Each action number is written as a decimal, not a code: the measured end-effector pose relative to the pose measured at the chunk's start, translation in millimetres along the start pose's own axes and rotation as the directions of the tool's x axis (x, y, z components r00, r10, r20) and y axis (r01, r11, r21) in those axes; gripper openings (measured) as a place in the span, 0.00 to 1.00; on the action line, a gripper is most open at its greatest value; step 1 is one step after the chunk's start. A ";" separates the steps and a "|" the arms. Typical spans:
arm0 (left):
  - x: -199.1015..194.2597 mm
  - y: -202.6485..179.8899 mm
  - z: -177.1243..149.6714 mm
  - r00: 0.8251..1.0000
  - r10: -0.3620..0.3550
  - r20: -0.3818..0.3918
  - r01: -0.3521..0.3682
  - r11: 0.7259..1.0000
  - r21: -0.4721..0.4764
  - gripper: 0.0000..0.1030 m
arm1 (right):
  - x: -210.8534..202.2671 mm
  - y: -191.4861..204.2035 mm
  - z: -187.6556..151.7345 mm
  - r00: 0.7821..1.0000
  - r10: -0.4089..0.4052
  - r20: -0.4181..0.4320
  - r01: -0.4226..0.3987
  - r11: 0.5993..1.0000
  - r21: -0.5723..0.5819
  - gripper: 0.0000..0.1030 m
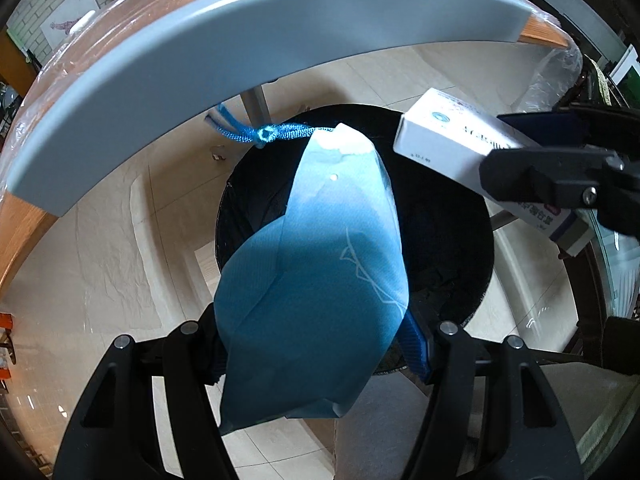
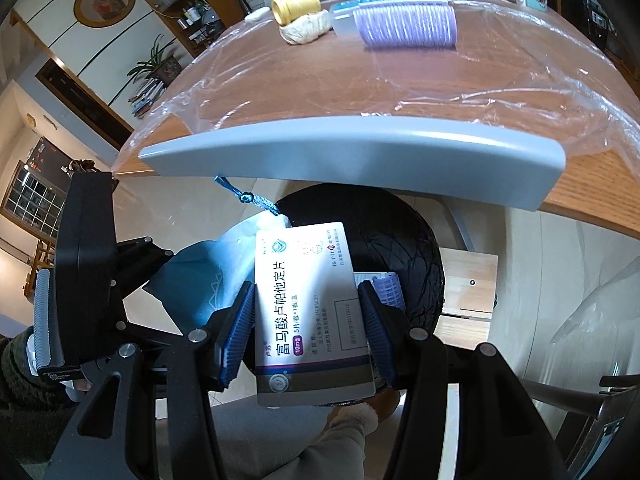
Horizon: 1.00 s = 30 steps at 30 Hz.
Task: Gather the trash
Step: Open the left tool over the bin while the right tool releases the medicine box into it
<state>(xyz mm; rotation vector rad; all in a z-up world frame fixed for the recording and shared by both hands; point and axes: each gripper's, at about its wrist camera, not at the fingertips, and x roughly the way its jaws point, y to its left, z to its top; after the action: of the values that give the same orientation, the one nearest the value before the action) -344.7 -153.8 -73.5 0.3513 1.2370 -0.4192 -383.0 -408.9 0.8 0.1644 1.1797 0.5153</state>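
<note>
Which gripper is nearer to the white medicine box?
Right. The right gripper is shut on the white medicine box, above the black bin. The left gripper holds the blue paper bag beside it, not touching the box.

My left gripper (image 1: 320, 344) is clamped on a blue paper bag (image 1: 316, 280), blue cord handle (image 1: 264, 133) sticking out at its far end, held over the black bin (image 1: 448, 248) on the tiled floor. My right gripper (image 1: 560, 176) comes in from the right edge, pinching a white medicine box (image 1: 444, 136) above the bin rim. Grey table edge (image 1: 256, 40) arcs overhead, plastic sheet (image 1: 552, 76) hanging off its right corner
</note>
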 end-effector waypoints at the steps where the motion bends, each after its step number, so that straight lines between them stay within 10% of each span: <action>1: 1.5 0.3 1.2 1.000 0.001 -0.002 -0.001 1.000 -0.003 0.65 | 1.5 -0.1 0.0 1.000 -0.004 -0.003 0.004 1.000 0.000 0.50; 16: 9.2 -4.4 4.7 1.000 -0.002 0.000 0.002 1.000 0.017 0.67 | 16.5 -3.4 5.8 0.999 -0.043 -0.027 0.043 0.999 0.016 0.51; 30: 0.7 -4.0 -0.9 1.000 0.002 0.021 -0.002 1.000 -0.006 0.82 | 5.8 -11.4 -2.9 0.997 -0.076 -0.013 0.077 0.995 0.071 0.82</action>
<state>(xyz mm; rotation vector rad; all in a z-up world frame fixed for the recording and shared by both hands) -347.2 -156.9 -74.6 0.3419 1.2169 -0.4162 -380.6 -416.5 -9.6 0.1769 1.2108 0.4077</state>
